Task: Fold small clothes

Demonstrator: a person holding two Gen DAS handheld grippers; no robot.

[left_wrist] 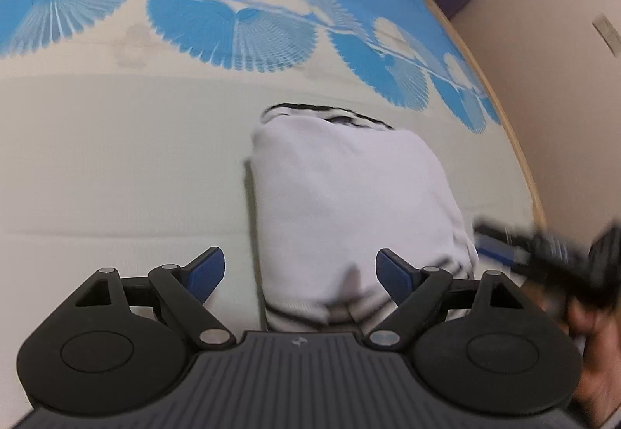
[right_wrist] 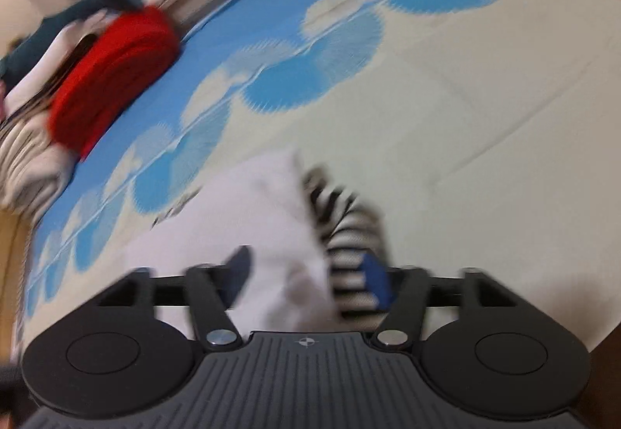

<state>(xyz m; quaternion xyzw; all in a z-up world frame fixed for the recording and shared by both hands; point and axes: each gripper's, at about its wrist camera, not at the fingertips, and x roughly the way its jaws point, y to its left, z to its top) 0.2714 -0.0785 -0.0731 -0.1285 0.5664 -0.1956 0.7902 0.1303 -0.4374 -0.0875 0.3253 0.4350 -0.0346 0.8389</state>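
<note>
Presently, your left gripper (left_wrist: 299, 272) and right gripper (right_wrist: 310, 274) both stand wide, empty; the folded garment (left_wrist: 349, 204) lies lengthwise ahead, nearer your right.

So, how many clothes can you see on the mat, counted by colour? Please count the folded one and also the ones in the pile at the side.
White with black stripes, folded on the mat: 1, the garment
Red, in the pile: 1, the red piece
Dark teal, in the pile: 1, the teal piece
Other pile pieces: too blurred to count
Total countable: 3
</note>
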